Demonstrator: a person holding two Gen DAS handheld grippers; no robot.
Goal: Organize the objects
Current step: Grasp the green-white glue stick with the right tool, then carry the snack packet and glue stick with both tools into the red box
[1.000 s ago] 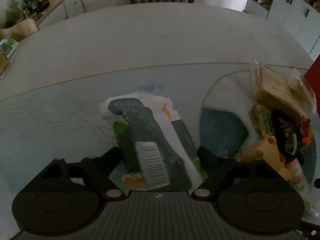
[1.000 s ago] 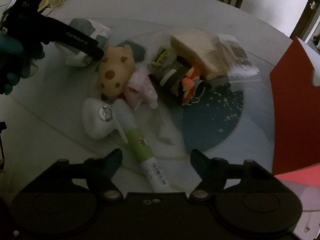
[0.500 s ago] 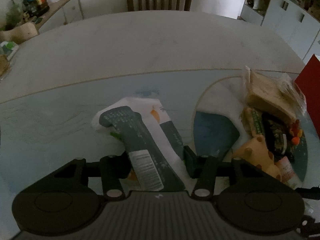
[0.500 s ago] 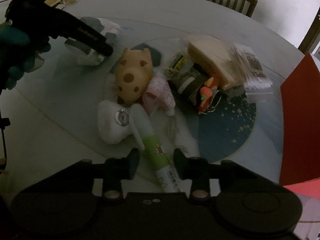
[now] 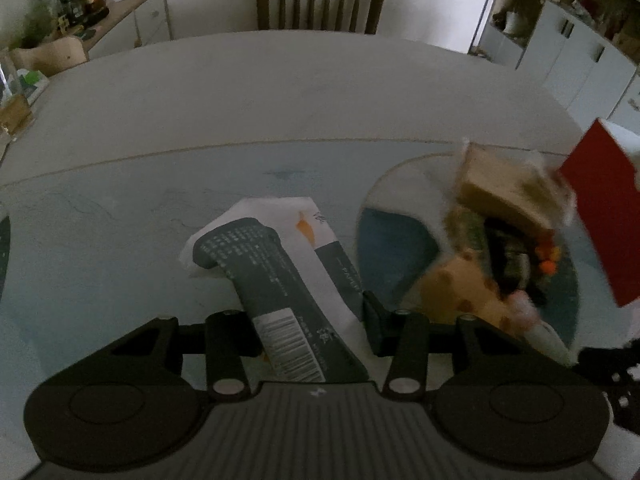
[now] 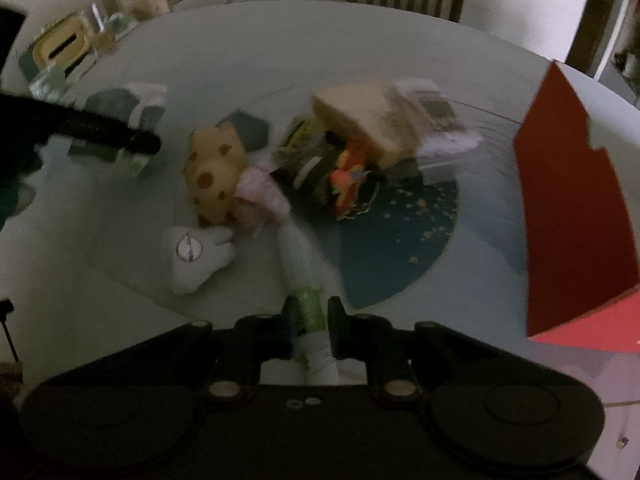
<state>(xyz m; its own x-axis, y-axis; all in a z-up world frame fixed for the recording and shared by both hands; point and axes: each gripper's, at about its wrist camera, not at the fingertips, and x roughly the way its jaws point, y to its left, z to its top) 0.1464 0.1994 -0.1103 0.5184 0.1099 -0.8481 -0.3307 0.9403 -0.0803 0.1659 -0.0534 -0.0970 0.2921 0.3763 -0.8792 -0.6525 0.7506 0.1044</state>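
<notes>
Scene: round counter [image 5: 280, 92] under a pale cloth with a blue pattern; loose things heaped right of centre; dim light, some blur.
Left tool [image 5: 310, 330]: jaws closing at a middling width, the pads already pressing the near end of the tissue pack [image 5: 276, 280], a dark and white soft pack with a barcode label.
Tissue pack axis: long axis runs away from the left tool and leans left; far end looks to rest on the cloth.
Right tool [image 6: 310, 322]: jaws narrow, clamped on the green and white tube [image 6: 308, 300].
Tube axis: runs straight out from between the jaws towards the heap; tip lies near the pink pouch [image 6: 260, 196].
Key relation: red box [image 6: 576, 208] stands at the right edge of the counter, well nearer the right tool than the left; judged the likely place for the things, though the pictures do not settle it.
Heap: spotted tan plush [image 6: 214, 172], white plush [image 6: 192, 256], bagged brown block [image 6: 360, 120], dark packets, an orange toy.
Room: wooden chair [image 5: 320, 6] beyond the far edge; cluttered sideboard at left, white cupboards at right.
Risk, judged: soft pack may sag or slip if lifted by one end.
</notes>
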